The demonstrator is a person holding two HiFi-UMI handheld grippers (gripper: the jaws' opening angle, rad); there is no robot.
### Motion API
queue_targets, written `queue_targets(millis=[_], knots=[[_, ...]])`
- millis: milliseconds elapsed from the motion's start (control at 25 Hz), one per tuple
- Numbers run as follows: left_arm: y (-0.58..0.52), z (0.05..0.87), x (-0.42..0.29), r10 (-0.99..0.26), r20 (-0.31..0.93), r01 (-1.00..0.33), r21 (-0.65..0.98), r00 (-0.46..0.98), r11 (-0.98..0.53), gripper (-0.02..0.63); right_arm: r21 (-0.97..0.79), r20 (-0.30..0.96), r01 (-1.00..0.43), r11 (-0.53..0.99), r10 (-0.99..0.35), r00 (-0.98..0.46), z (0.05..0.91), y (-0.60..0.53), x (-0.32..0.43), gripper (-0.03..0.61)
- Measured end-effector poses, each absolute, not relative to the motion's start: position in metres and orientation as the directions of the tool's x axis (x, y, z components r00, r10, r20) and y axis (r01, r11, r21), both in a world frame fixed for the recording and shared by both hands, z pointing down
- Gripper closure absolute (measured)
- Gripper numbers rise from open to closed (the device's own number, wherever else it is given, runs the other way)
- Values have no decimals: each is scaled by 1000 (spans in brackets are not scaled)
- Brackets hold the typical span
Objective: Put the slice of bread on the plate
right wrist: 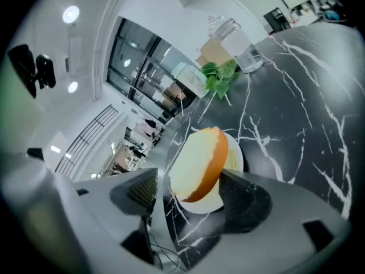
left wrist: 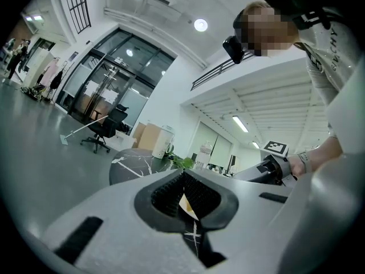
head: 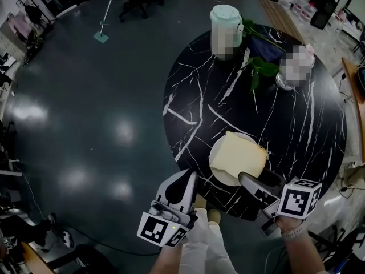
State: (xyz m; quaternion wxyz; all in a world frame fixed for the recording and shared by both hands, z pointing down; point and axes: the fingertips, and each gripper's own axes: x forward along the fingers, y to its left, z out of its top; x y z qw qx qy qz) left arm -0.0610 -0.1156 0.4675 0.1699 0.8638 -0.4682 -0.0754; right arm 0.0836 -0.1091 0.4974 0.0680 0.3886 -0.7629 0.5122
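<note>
A pale slice of bread [head: 239, 156] with an orange-brown crust lies on a white plate [head: 218, 174] near the front edge of a round black marble table [head: 296, 124]. My right gripper [head: 258, 177] sits at the plate's near rim, open. In the right gripper view the bread [right wrist: 199, 161] stands between the jaws of my right gripper [right wrist: 191, 190] over the plate [right wrist: 235, 160]; there is a gap to the left pad, and the crust is close to the right pad. My left gripper [head: 188, 178] hovers beside the table's front-left edge, shut and empty [left wrist: 185, 196].
At the table's far side stand a lidded white jug [head: 226, 24], green leaves [head: 259, 67] and a glass vessel [head: 296, 64]. Dark glossy floor lies to the left, with an office chair [head: 137, 1] far back. Cables [head: 351, 187] lie on the floor at right.
</note>
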Motion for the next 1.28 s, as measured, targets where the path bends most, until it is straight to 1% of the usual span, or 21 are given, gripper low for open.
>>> queue_targets(millis=[240, 480, 640, 840, 920, 1040, 1120, 1280], knots=[[-110, 470, -63, -836, 34, -779, 384, 548, -496, 607, -660, 578, -680, 320, -362, -732, 507, -86, 74, 272], [-108, 471, -66, -838, 22, -773, 400, 546, -493, 607, -527, 692, -678, 511, -204, -692, 516, -69, 72, 272], [-109, 468, -67, -837, 14, -769, 402, 548, -497, 607, -440, 776, -652, 617, -104, -622, 515, -59, 75, 272], [-109, 465, -70, -839, 1, -765, 412, 544, -496, 607, -256, 897, -605, 754, -48, -439, 514, -52, 83, 272], [-109, 465, -71, -839, -2, -764, 414, 544, -496, 607, -220, 920, -579, 785, -31, -391, 514, -47, 85, 272], [-108, 465, -72, -838, -1, -765, 408, 546, -499, 607, -213, 933, -546, 811, 3, -360, 518, -37, 88, 272], [-108, 465, -73, -838, -1, -765, 408, 546, -498, 607, -231, 928, -544, 806, 15, -373, 519, -30, 89, 272], [-105, 462, -72, -835, -2, -761, 409, 551, -503, 607, -302, 896, -549, 780, 36, -443, 516, -14, 85, 272]])
